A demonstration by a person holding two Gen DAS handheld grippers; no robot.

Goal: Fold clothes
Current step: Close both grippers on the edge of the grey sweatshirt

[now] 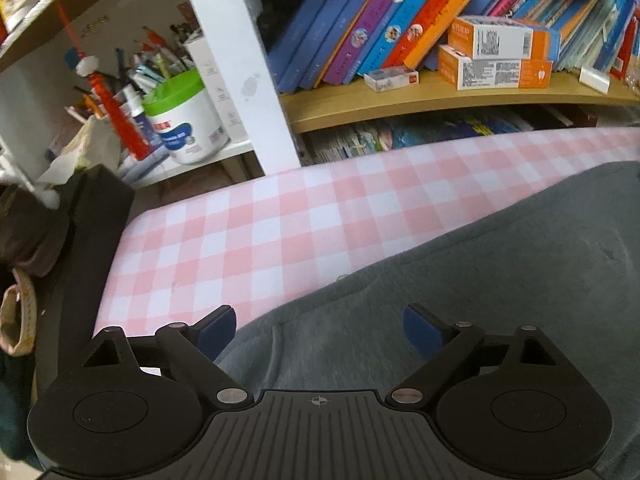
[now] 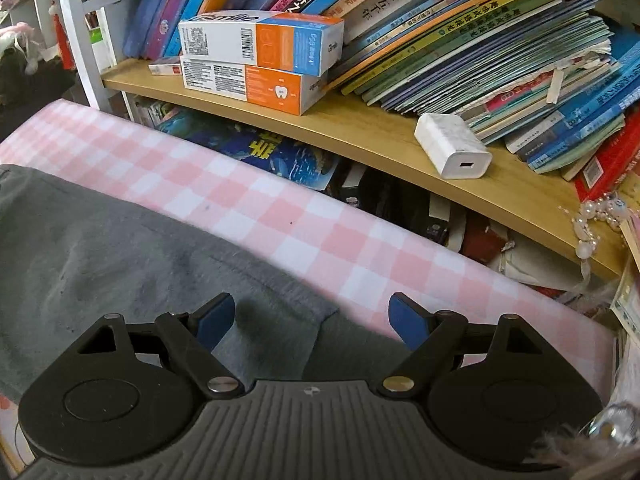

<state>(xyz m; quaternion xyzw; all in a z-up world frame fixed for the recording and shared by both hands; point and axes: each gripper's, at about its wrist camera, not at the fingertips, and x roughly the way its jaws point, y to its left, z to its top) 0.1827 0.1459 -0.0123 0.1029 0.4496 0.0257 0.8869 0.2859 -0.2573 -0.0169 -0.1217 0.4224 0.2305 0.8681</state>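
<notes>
Left wrist view: left gripper (image 1: 318,330) wide open, empty, above grey garment (image 1: 460,280) edge. Right gripper (image 2: 310,320) likewise open, empty, over corner. Lower both, pinch only top layer.

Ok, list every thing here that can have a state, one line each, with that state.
left claw: open, nothing between its pads, above the grey garment.
right claw: open, empty, over the garment's edge.
grey garment: lying spread on the checked cloth, slightly wrinkled, not held.
checked cloth: flat.
green-lidded tub: upright, lid on.
two orange boxes: closed, stacked.
white charger: unplugged, lying on the shelf.
</notes>
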